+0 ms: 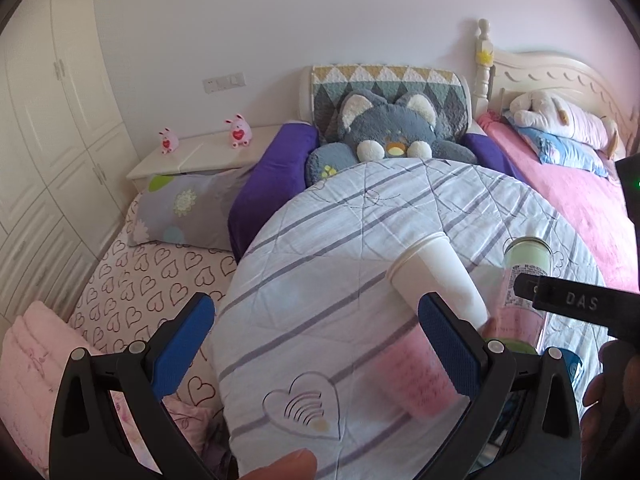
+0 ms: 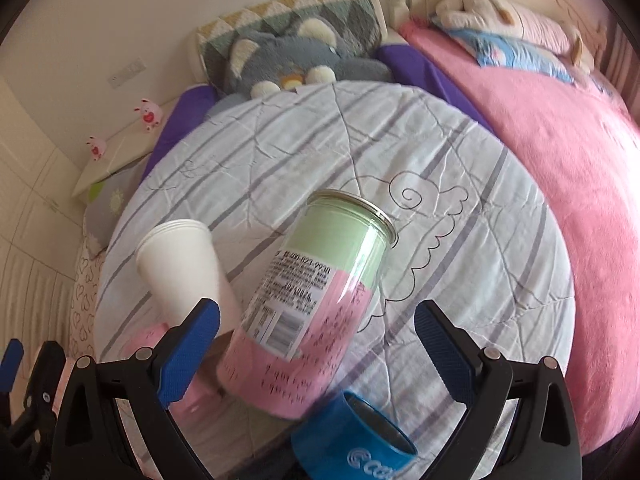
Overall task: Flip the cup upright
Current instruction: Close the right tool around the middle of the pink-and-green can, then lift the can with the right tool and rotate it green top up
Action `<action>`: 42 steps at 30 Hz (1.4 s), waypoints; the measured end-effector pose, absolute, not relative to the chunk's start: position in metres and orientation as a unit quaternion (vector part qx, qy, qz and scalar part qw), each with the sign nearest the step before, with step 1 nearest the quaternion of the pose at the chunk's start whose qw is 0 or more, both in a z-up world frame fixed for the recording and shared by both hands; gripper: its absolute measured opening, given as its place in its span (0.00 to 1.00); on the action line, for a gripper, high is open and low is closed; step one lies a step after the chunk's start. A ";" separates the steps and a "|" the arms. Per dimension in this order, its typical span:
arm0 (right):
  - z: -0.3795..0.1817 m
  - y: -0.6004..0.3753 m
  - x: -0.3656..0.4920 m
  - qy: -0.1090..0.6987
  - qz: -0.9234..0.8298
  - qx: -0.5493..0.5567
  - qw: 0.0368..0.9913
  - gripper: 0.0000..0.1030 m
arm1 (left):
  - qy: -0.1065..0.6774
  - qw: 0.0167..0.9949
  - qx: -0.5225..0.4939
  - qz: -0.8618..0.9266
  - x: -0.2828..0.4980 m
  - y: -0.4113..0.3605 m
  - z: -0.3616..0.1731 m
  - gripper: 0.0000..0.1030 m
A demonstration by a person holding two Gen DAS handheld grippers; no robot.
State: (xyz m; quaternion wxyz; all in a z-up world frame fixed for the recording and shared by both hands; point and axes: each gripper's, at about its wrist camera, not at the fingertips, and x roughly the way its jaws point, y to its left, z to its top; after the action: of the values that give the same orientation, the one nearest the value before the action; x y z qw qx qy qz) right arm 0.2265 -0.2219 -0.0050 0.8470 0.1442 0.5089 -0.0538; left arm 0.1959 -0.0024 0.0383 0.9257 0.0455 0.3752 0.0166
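From the left, the heart-print sheet (image 1: 132, 280) sits low beside the raised striped quilt (image 1: 320, 248), so that side offers a drop rather than support; the left claw (image 1: 316, 344) hangs over the quilt with its jaws spread wide and nothing between them. Just past its right finger lies the white cup (image 1: 436, 276), on its side or steeply tilted, rim pointing up-left toward the plush cat (image 1: 384, 132), base down by a pink object that is too blurred to name. Beside the cup leans a pink-and-green can (image 2: 316, 292), and in front of that a blue cup (image 2: 360, 440) lies with its mouth showing; from the right wrist view the right claw (image 2: 318, 350) is also spread open, straddling the can without clearly pressing it. Which of the cups is meant cannot be told; the white cup looks the readier one. To right it well, I would close across the mid-wall lightly, since thin walls may crush, lift clear of the can before rotating, and set it where the quilt is flattest. Open room lies ahead toward the cat; the pink blanket (image 2: 560, 200) slopes away on the right
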 end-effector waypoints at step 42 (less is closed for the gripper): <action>0.011 -0.217 0.274 0.523 -0.013 0.116 0.844 0.83 | 0.381 0.923 0.051 0.011 0.232 -0.008 0.032 1.00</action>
State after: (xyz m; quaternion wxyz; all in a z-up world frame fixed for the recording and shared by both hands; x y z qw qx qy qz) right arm 0.2739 -0.2168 0.0111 0.8444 0.1164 0.5228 -0.0126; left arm 0.2316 -0.0082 0.0315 0.9230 0.0510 0.3812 0.0113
